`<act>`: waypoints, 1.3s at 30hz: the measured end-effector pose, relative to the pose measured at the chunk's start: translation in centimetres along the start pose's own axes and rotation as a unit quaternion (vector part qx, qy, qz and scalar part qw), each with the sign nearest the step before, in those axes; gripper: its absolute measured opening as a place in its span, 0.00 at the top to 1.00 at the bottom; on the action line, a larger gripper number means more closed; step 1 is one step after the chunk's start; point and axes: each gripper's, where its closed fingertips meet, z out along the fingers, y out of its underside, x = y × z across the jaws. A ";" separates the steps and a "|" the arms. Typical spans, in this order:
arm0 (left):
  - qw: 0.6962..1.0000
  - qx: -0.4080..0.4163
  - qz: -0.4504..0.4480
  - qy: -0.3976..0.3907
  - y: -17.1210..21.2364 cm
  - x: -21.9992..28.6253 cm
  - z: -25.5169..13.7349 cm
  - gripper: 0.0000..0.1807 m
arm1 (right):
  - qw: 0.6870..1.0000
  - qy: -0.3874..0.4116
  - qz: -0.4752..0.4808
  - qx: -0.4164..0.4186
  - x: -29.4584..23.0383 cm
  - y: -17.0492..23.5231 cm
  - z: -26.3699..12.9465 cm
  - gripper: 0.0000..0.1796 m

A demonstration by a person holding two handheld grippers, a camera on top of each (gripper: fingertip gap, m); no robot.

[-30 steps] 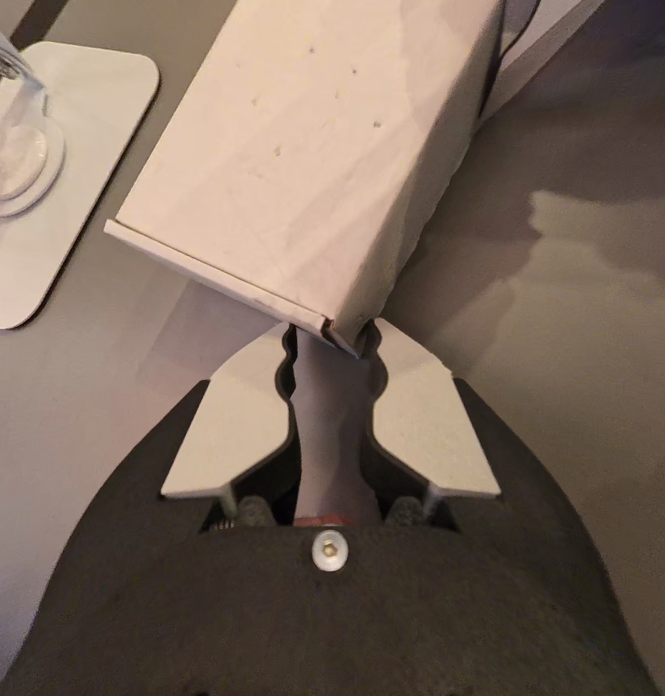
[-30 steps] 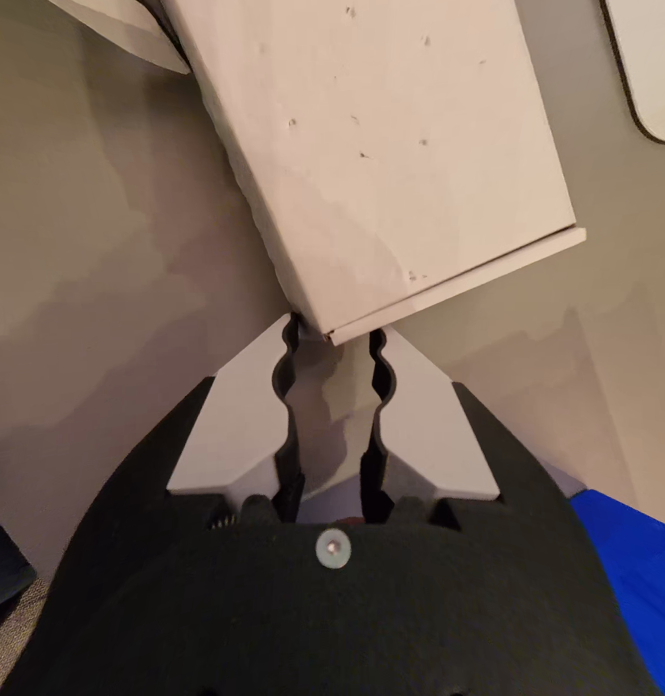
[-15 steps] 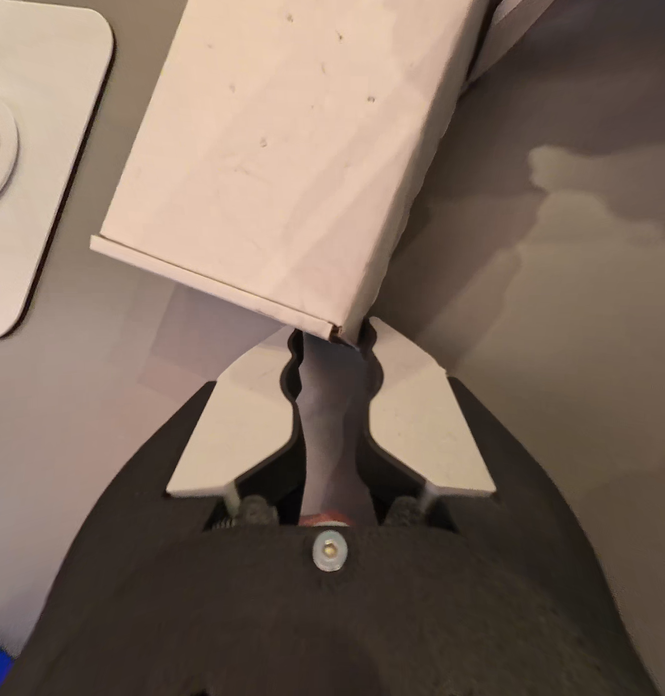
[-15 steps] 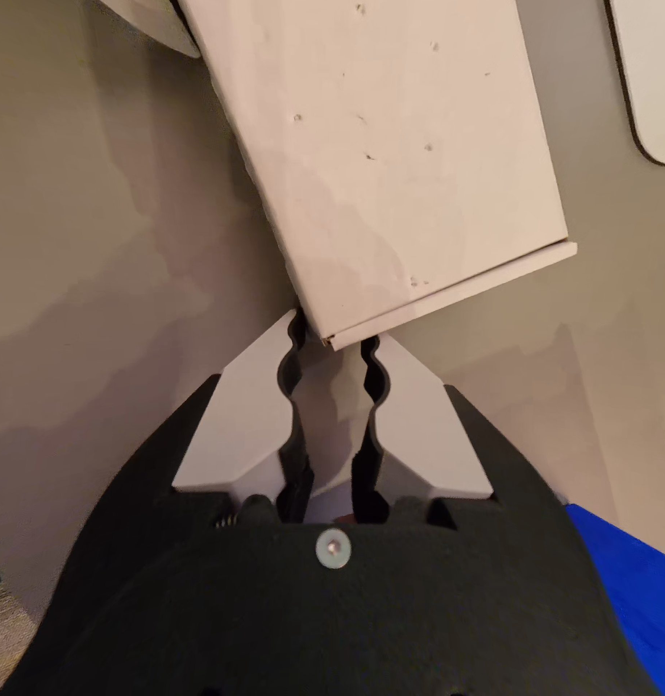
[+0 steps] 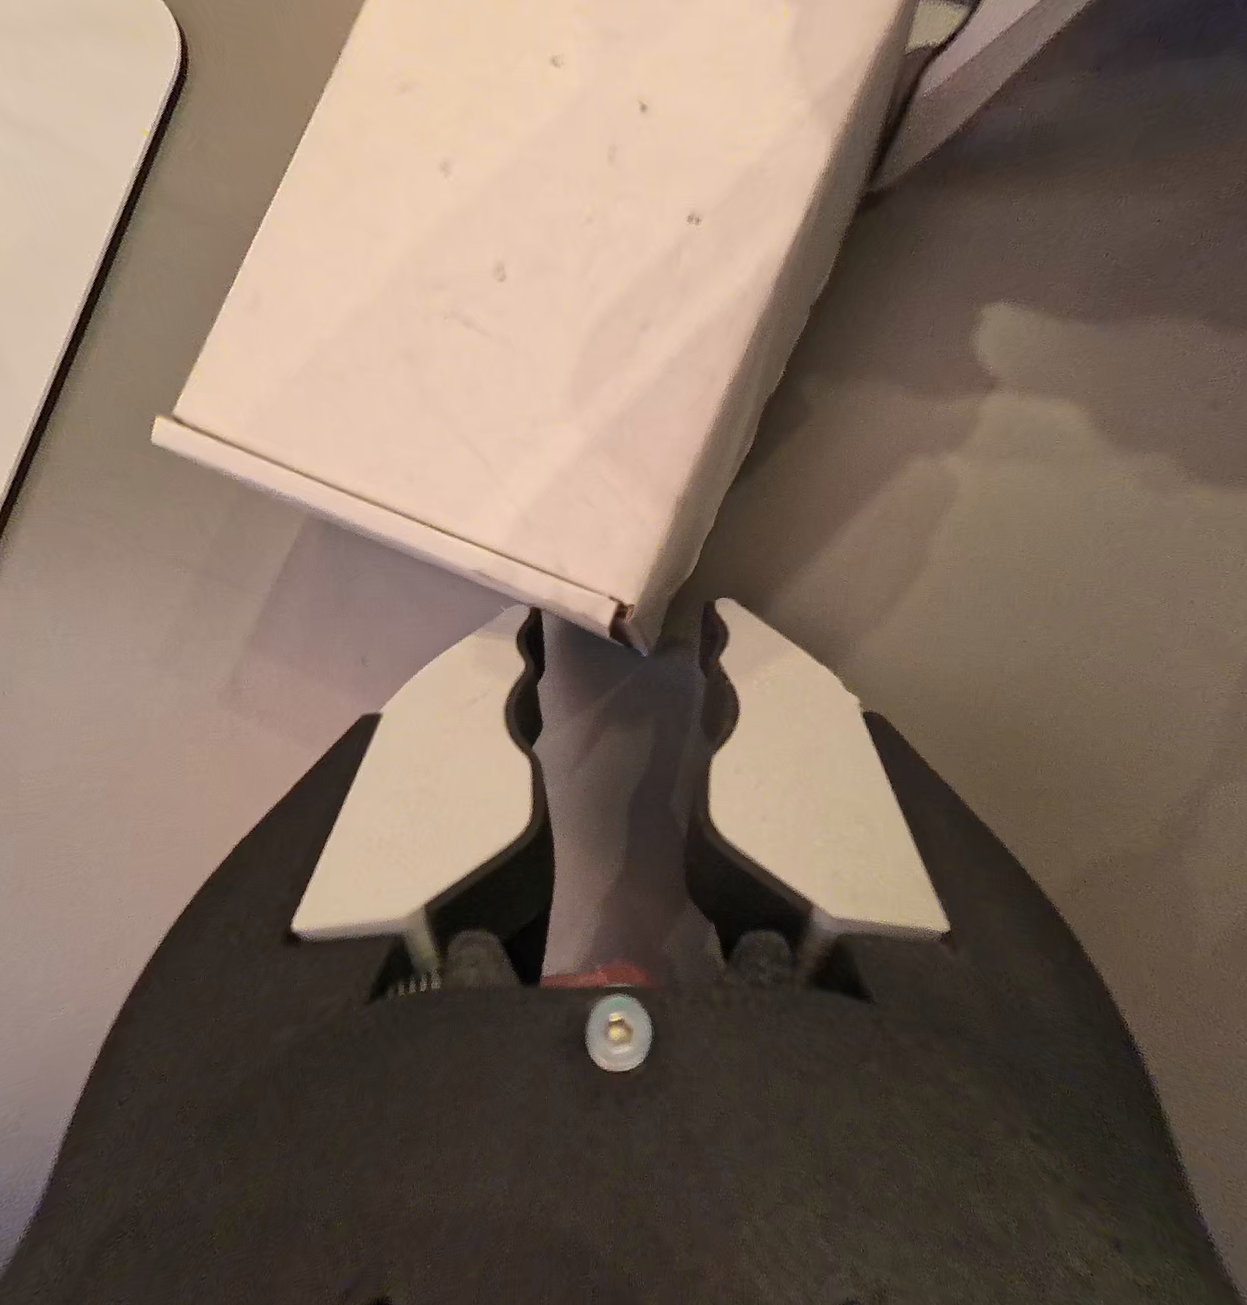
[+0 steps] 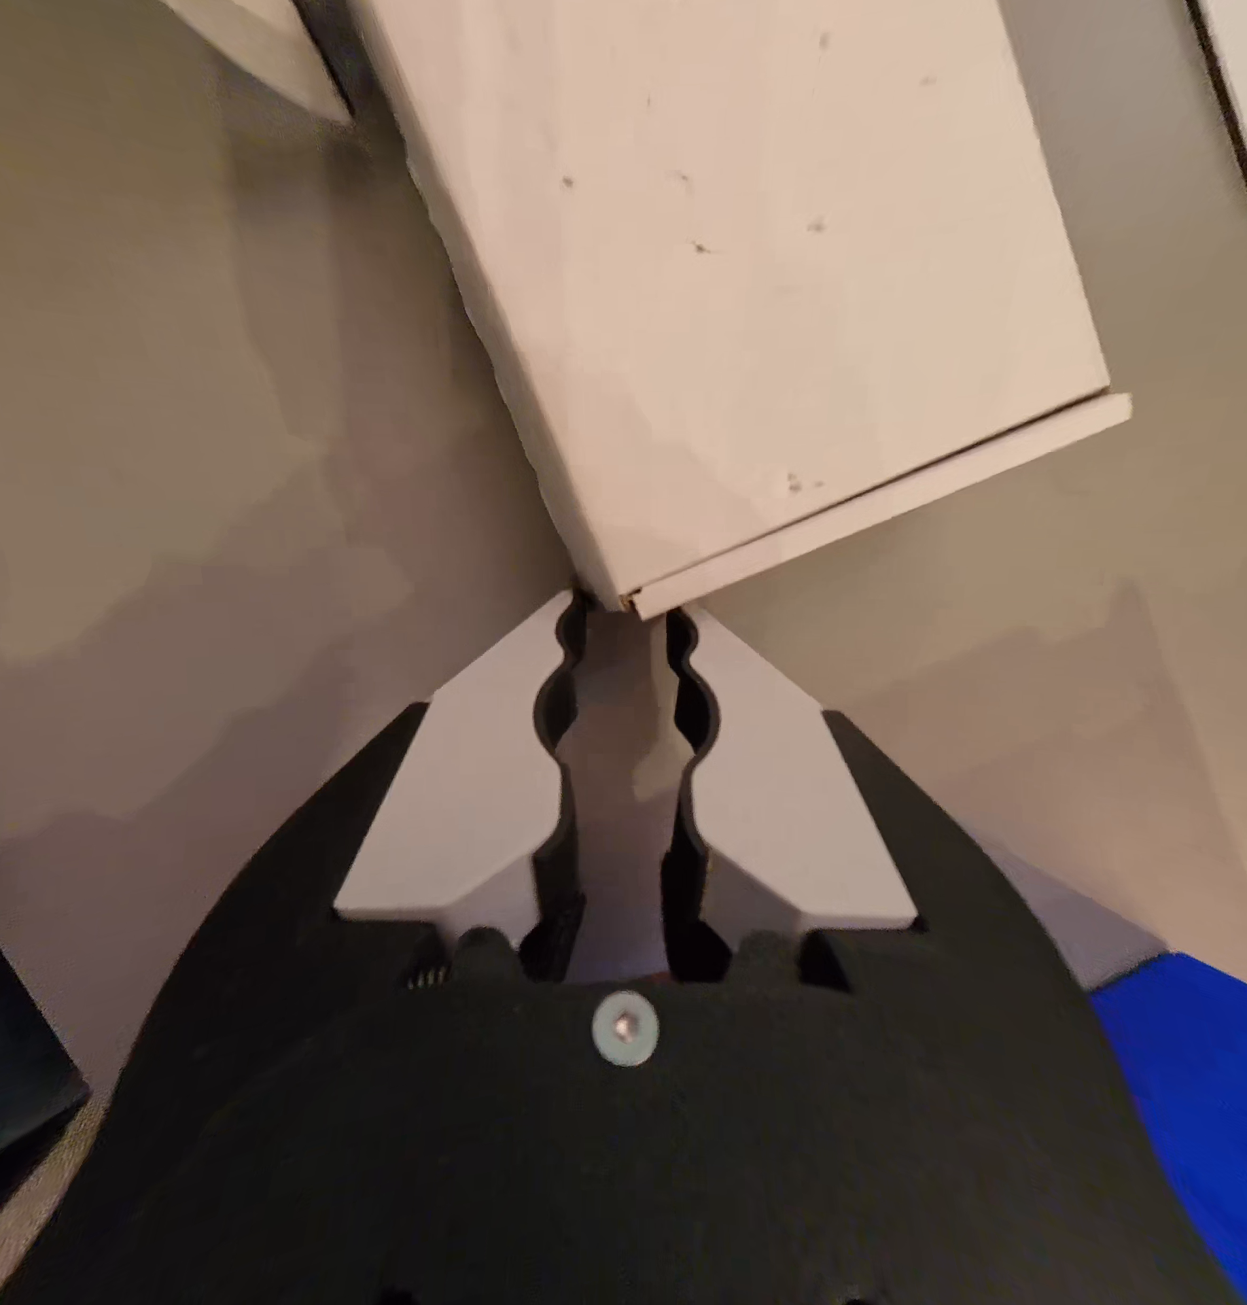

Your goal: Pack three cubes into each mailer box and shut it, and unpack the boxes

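1. Left gripper [image 5: 620,621] is sitting at the near right corner of the mailer box [image 5: 507,282]. Its jaws are standing a narrow gap apart with that corner wedged between the tips, so you appear to be pinching the cardboard there, though the contact itself is partly hidden.
2. Right gripper [image 6: 626,611] is doing the mirror job. Its jaws are slightly parted around the box's near left corner at frame centre, and seemingly closing on it.
3. You are keeping the box in the upper middle of both views, with its lid lying flat and its front lip [image 5: 366,494] running along the near edge. It looks shut, and no cubes are showing.
4. You are probably taking both front corners because one grip alone would let the box swing. Two are keeping it level and stopping the lid from springing up.
5. Shadow is falling on the grey table [image 5: 1030,635] under the near edge, suggesting you are holding that edge raised. Whether the far end is resting cannot be told.
6. You are working close to a white mat [image 5: 55,247] at the upper left of the left view. A blue object [image 6: 1206,1059] is lying at the lower right of the right view.
7. Corner holds are shallow, so squeezing harder is risking a crushed corner.
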 end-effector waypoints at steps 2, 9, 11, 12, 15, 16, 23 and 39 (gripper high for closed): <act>1.000 -0.002 0.007 -0.026 -0.1 -0.5 0.3 0.80 | 1.000 0.010 -0.001 0.005 0.4 -0.1 0.1 0.91; 0.998 0.003 0.004 -0.068 -0.2 -1.5 0.6 0.86 | 0.999 0.023 -0.021 -0.012 0.5 -0.1 0.3 0.96; 0.997 0.001 0.006 -0.075 -0.2 -1.6 0.6 0.86 | 0.999 0.030 -0.024 -0.008 0.5 -0.2 0.3 0.96; 0.997 0.003 0.007 -0.075 -0.2 -1.6 0.5 0.86 | 0.999 0.031 -0.022 -0.006 0.6 -0.2 0.3 0.95; 0.999 -0.004 -0.004 -0.042 0.2 -1.2 0.3 0.85 | 1.000 0.014 -0.004 0.002 0.2 -0.2 -0.1 0.93; 0.999 -0.008 -0.004 -0.033 0.4 -0.9 0.1 0.86 | 1.000 0.018 -0.006 0.003 0.2 -0.3 -0.4 0.91; 1.000 -0.017 -0.011 -0.020 0.6 -0.5 0.5 0.79 | 0.999 0.031 -0.005 -0.011 0.6 -0.4 -0.1 0.85; 0.998 -0.049 -0.010 -0.043 1.4 -0.1 -0.3 0.85 | 0.998 0.047 0.023 -0.025 1.2 -0.8 -4.4 0.50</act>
